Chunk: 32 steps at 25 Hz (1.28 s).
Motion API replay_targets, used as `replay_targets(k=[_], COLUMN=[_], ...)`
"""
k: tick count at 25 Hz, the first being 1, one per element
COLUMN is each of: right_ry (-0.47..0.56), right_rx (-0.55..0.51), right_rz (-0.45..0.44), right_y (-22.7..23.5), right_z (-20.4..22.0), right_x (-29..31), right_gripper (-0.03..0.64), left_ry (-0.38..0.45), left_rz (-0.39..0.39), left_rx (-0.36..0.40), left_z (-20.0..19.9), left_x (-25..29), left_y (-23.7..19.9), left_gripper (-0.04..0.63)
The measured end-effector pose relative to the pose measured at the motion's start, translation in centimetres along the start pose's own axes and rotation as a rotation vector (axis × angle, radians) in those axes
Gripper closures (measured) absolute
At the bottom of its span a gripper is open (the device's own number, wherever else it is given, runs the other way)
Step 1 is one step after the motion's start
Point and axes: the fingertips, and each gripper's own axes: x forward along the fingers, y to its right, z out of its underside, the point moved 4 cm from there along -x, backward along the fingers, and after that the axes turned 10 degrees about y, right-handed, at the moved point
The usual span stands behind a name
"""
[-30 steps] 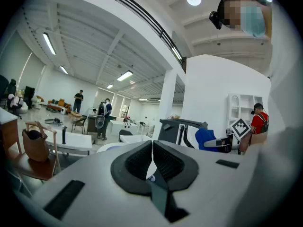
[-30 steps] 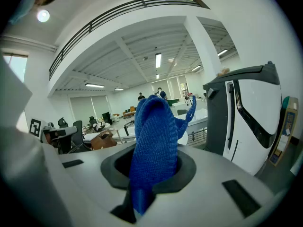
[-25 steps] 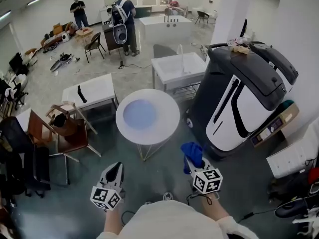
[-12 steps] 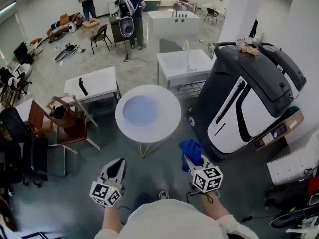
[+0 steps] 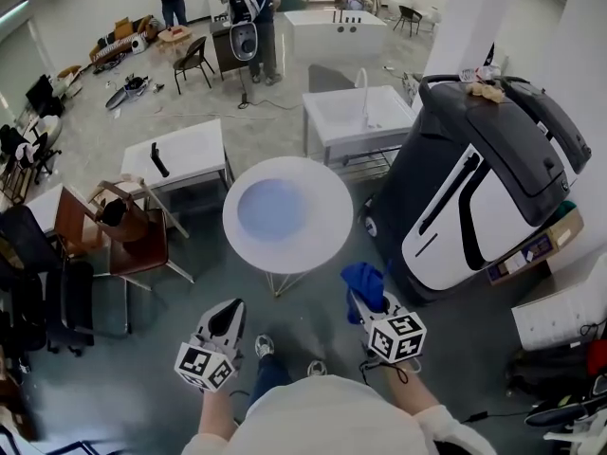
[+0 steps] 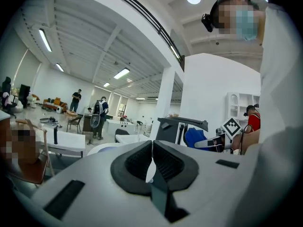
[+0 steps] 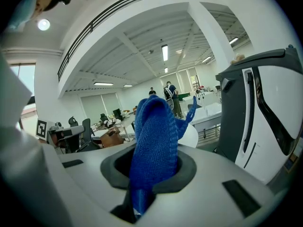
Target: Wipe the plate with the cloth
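Note:
A pale blue plate (image 5: 273, 209) lies in the middle of a round white table (image 5: 327, 245) ahead of me in the head view. My right gripper (image 5: 363, 298) is shut on a blue knitted cloth (image 5: 364, 280), which bunches up above the jaws; in the right gripper view the cloth (image 7: 154, 141) fills the gap between them. My left gripper (image 5: 228, 317) is held beside it, its jaws shut with nothing between them (image 6: 152, 151). Both grippers hang short of the table's near edge, above the dark floor.
A large dark grey and white machine (image 5: 474, 188) stands close on the right. Behind the round table are a white sink unit (image 5: 356, 117) and a white rectangular table (image 5: 185, 164). A wooden chair (image 5: 123, 240) stands at the left. Two people (image 5: 248, 17) stand far back.
The round table and the room have drifted slightly in the head view as I step toward them. Both grippers keep their grip and pose; my shoe now shows below.

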Motion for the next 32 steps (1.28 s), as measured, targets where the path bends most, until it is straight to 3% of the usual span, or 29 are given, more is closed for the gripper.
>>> replay_targets(k=[4, 9, 17, 21, 32], right_ry=[-0.004, 0.015, 0.045, 0.051, 0.006], right_rx=[0.006, 0.025, 0.030, 0.057, 0.067], right_rz=[0.019, 0.047, 0.090, 0.120, 0.166], right_y=[-1.2, -2.7, -6.3, -8.0, -7.0], right_z=[-0.3, -1.3, -1.9, -1.1, -0.7], right_x=[2.2, 6.0, 12.5, 14.9, 18.0], right_gripper=[0.532, 0.532, 0.532, 0.532, 0.532], left_ry=[0.016, 0.015, 0.015, -0.018, -0.065], left_rz=[0.026, 0.079, 0.127, 0.166, 0.175], left_rx=[-0.055, -0.048, -0.111, -0.071, -0.112], left_z=[-1.1, -2.4, -3.9, -3.8, -2.1], left_x=[0.9, 2.8, 4.1, 4.3, 7.6], left_y=[-3.0, -7.2, -15.0, -18.9, -21.6], left_gripper=[0.561, 0.561, 0.561, 0.561, 0.561])
